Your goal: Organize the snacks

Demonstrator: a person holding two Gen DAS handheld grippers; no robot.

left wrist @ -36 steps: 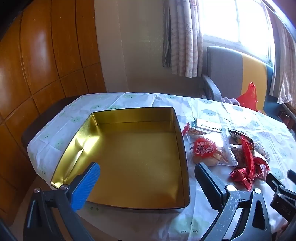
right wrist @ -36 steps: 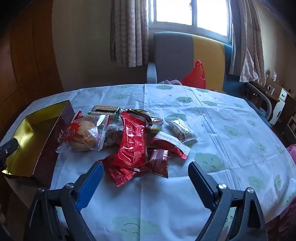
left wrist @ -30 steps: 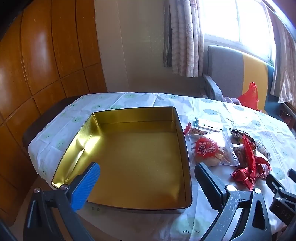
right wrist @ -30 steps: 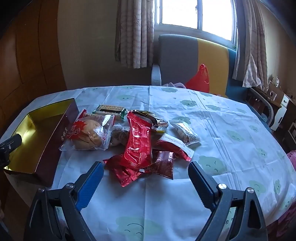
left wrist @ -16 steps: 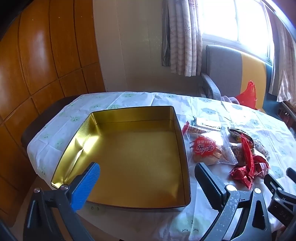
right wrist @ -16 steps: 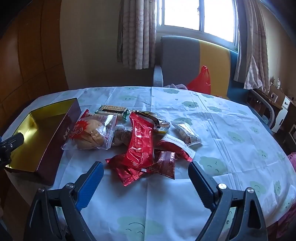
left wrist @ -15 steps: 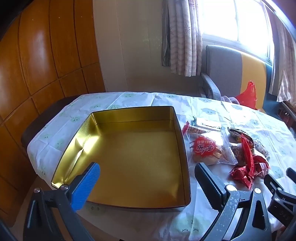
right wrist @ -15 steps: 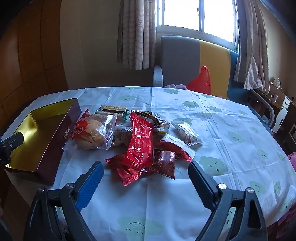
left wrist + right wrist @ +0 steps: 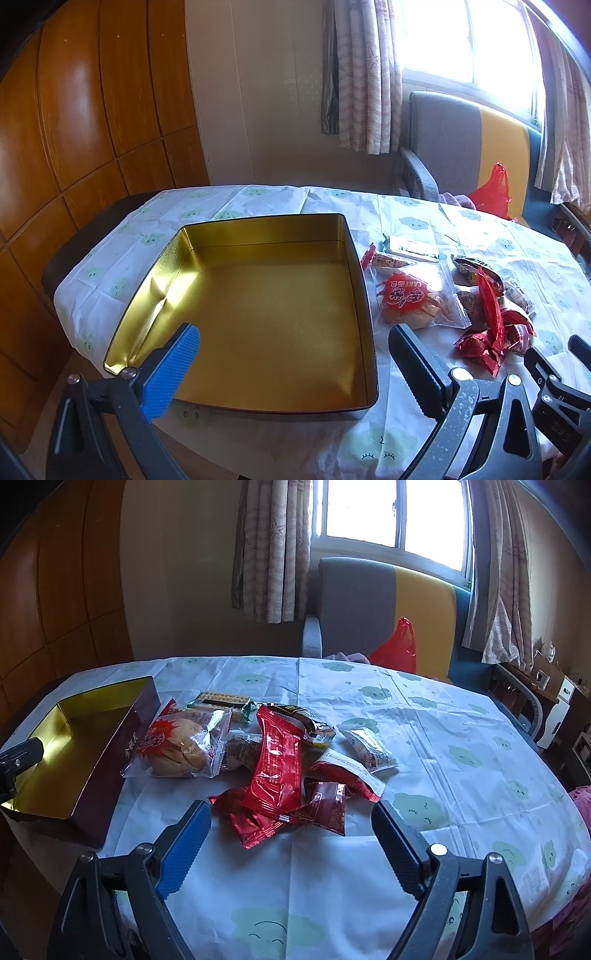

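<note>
A white tablecloth [image 9: 424, 746] printed with pale green clouds covers the round table. At twelve o'clock beyond it stands a grey and yellow armchair [image 9: 373, 602], a red plastic bag [image 9: 397, 646] on its seat. Patterned curtains [image 9: 271, 550] flank a bright window [image 9: 391, 509]. Orange wood panelling [image 9: 81, 110] fills nine o'clock.

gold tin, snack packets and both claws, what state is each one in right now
gold tin: open, no lid, nothing inside
cake packet: sealed, lying beside the tin
long red packet: sealed, on top of the pile
left claw: open, holding nothing
right claw: open, holding nothing
</note>
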